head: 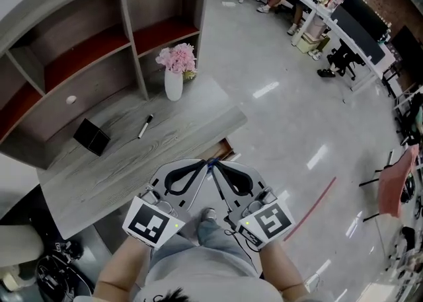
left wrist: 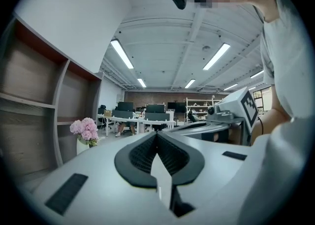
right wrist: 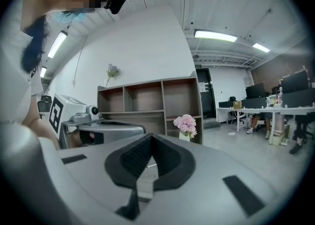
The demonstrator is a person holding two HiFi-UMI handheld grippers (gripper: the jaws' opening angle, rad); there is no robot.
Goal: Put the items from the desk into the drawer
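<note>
Left gripper [head: 202, 166] and right gripper [head: 217, 166] hung side by side over desk's [head: 178, 145] near edge, jaws pressed together, empty. Pen [head: 145, 126] lay on desk, well beyond left gripper; black box [head: 92, 137] near pen's left; flower vase [head: 174, 81] farther back.

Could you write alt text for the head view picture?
Seen from above, a person holds the left tongs and right tongs, both shut and empty, side by side at the near edge of a grey desk. On it are a black box, a marker and a white vase of pink flowers.
</note>
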